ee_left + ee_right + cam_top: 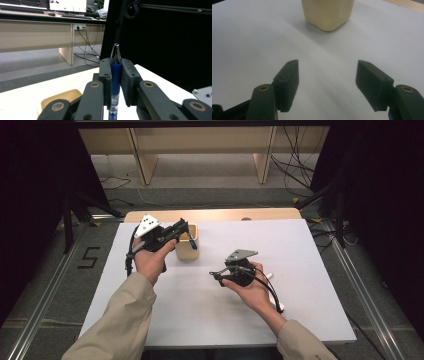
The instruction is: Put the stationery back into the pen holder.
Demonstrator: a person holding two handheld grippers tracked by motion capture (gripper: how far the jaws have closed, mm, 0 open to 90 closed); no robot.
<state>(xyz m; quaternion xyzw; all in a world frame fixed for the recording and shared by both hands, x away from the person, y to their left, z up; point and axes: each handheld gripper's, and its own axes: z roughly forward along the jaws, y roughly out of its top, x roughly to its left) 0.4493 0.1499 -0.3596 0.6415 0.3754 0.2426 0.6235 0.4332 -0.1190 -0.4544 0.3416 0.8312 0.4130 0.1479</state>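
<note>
Left gripper (116, 82) view reveals blue pen's (115, 75) silver tip between its jaws

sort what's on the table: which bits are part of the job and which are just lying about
In the job: blue pen, clamped in the left gripper; cream cup below it; right gripper, open and empty.

Lying about: white pen on the table behind the right hand.
</note>
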